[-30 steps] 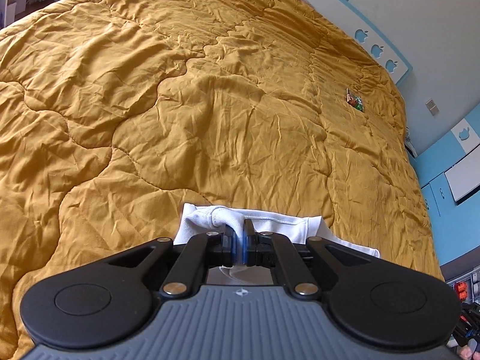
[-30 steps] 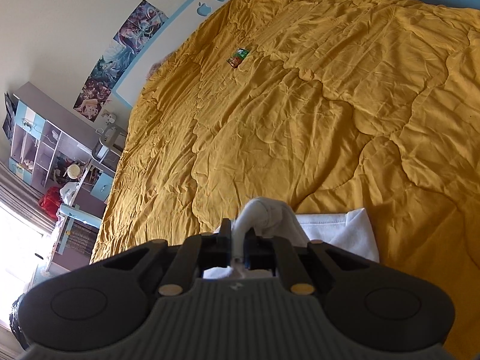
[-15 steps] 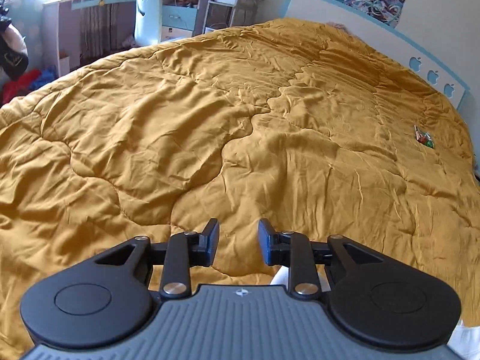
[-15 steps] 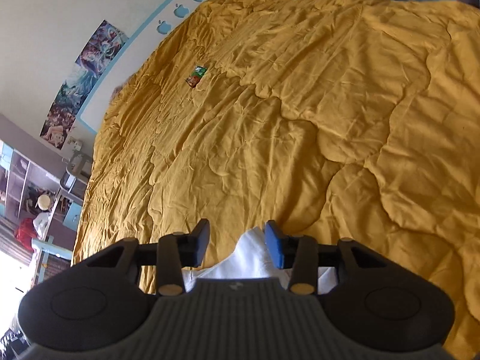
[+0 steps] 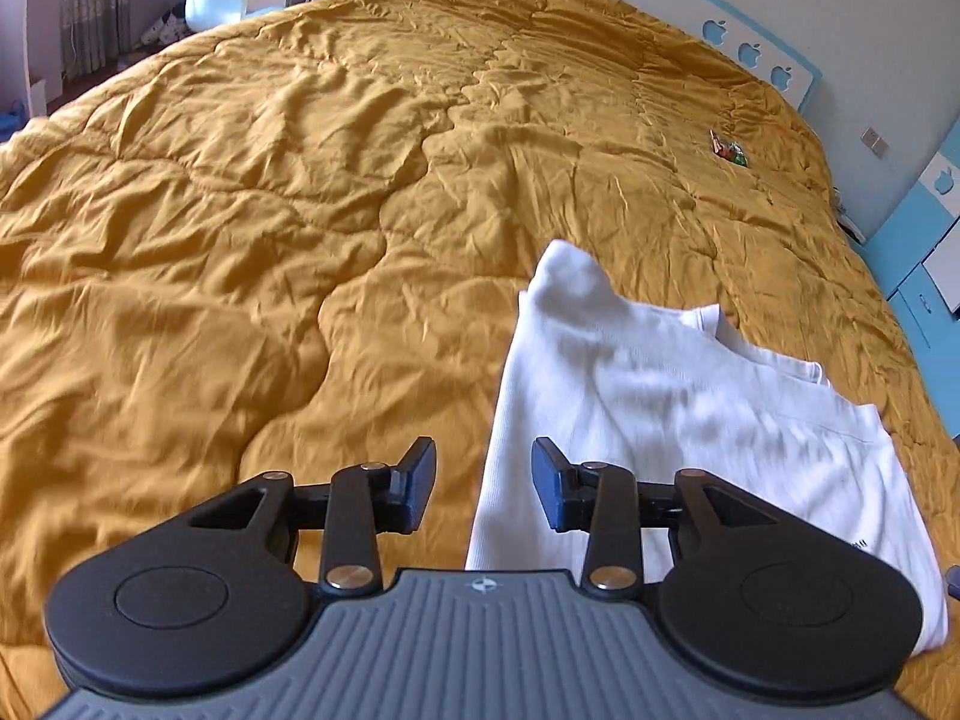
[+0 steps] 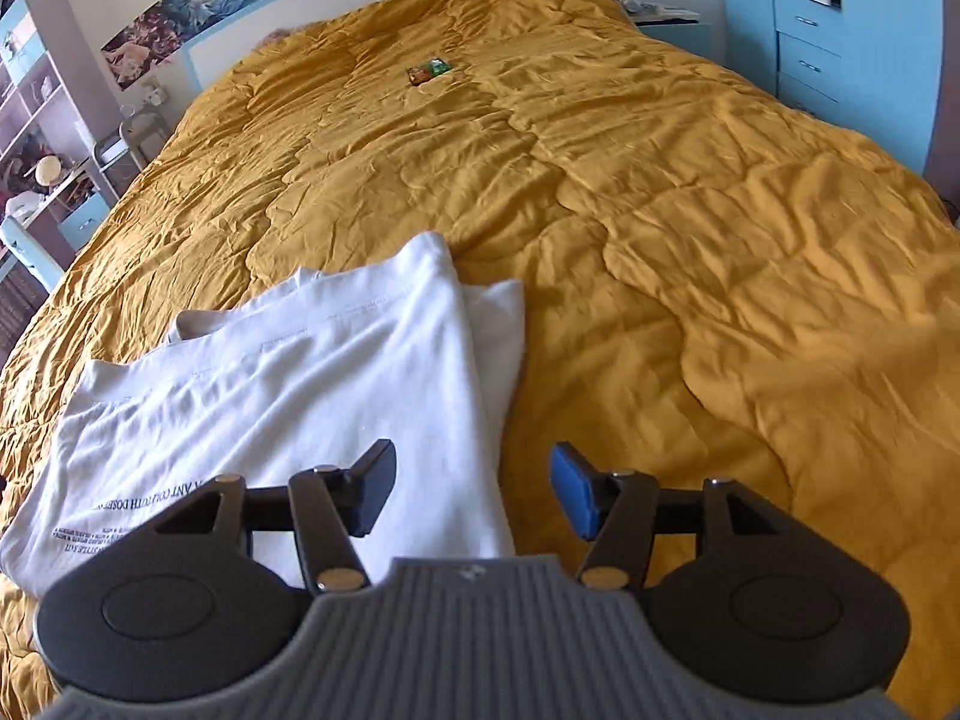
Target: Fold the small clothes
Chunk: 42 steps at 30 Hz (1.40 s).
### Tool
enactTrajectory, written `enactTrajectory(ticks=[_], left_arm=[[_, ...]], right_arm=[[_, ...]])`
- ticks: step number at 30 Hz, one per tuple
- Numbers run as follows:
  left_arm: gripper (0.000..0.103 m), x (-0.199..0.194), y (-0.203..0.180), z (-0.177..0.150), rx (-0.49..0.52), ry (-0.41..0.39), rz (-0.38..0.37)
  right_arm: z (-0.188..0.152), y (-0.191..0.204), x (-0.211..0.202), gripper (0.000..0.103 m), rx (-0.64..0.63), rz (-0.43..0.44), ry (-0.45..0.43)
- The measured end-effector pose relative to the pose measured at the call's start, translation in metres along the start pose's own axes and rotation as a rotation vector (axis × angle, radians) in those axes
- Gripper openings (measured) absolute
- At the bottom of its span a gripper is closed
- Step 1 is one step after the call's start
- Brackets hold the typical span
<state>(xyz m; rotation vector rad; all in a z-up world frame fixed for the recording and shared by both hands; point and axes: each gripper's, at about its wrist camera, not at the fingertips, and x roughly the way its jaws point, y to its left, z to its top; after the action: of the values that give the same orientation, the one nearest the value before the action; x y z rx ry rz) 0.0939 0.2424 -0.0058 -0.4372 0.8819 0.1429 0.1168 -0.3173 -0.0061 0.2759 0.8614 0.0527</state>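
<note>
A white T-shirt (image 5: pixel 678 420) lies folded on the mustard-yellow quilt (image 5: pixel 270 252) of a bed. It also shows in the right wrist view (image 6: pixel 312 384), with small dark print near its near edge. My left gripper (image 5: pixel 483 483) is open and empty, held above the shirt's left edge. My right gripper (image 6: pixel 474 492) is open and empty, held above the shirt's right edge. Neither gripper touches the cloth.
A small red and green packet (image 5: pixel 729 150) lies far up the quilt; it also shows in the right wrist view (image 6: pixel 429 69). A white and blue headboard (image 6: pixel 360 18) stands behind, blue drawers (image 6: pixel 840 42) at the right, shelves (image 6: pixel 42 138) at the left.
Both grippers were shut on the white shirt one second ago. They have opened, let the cloth drop onto the quilt, and pulled back and up from it.
</note>
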Motion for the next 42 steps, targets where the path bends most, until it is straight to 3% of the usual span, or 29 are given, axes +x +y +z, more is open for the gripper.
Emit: enactTrajectory(ticks=[3,5,7,11,13,16,20,23,24,25,27,28,30,33,42], left_arm=[[0.050,-0.020,0.020,-0.032,-0.110,-0.003,0.052],[0.054,-0.031,0.027,-0.047,-0.158,-0.022,0.070],[0.054,-0.041,0.031,-0.060,-0.178,-0.026,0.042],[0.057,-0.049,0.041,-0.080,-0.275,-0.033,-0.115],[0.063,-0.042,0.051,-0.092,-0.436,-0.032,-0.254],[0.062,-0.017,0.059,-0.101,-0.631,-0.022,-0.383],[0.060,0.014,0.051,-0.094,-0.635,-0.009,-0.401],[0.058,0.034,0.049,-0.089,-0.667,-0.031,-0.470],[0.053,0.039,0.050,-0.089,-0.679,-0.039,-0.467],[0.038,0.044,0.051,-0.089,-0.682,-0.043,-0.453],[0.018,0.049,0.053,-0.092,-0.691,-0.041,-0.408],[0.015,0.049,0.053,-0.093,-0.693,-0.047,-0.404],[0.013,0.041,0.051,-0.094,-0.660,-0.082,-0.401],[0.012,0.030,0.045,-0.091,-0.609,-0.085,-0.345],[0.012,-0.010,0.047,-0.093,-0.576,-0.057,-0.404]], right_arm=[[-0.032,-0.016,-0.023,0.066,0.144,0.013,-0.023],[-0.052,-0.026,-0.034,0.066,0.259,0.081,-0.015],[-0.066,-0.027,-0.038,0.066,0.272,0.130,0.014],[-0.084,-0.022,-0.043,0.066,0.308,0.218,0.030],[-0.090,-0.026,-0.037,0.066,0.396,0.315,0.027],[-0.098,-0.030,-0.015,0.066,0.531,0.428,0.057],[-0.099,-0.031,0.009,0.066,0.658,0.500,0.032],[-0.098,-0.038,0.028,0.052,0.785,0.518,0.043],[-0.099,-0.039,0.034,0.045,0.823,0.527,0.040],[-0.100,-0.040,0.037,0.040,0.850,0.520,0.039],[-0.101,-0.040,0.042,0.023,0.871,0.497,0.035],[-0.102,-0.039,0.043,0.020,0.874,0.487,0.027],[-0.105,-0.038,0.041,0.012,0.871,0.476,0.012],[-0.109,-0.039,0.030,0.008,0.877,0.483,-0.040],[-0.107,-0.059,-0.011,0.003,0.954,0.603,-0.059]])
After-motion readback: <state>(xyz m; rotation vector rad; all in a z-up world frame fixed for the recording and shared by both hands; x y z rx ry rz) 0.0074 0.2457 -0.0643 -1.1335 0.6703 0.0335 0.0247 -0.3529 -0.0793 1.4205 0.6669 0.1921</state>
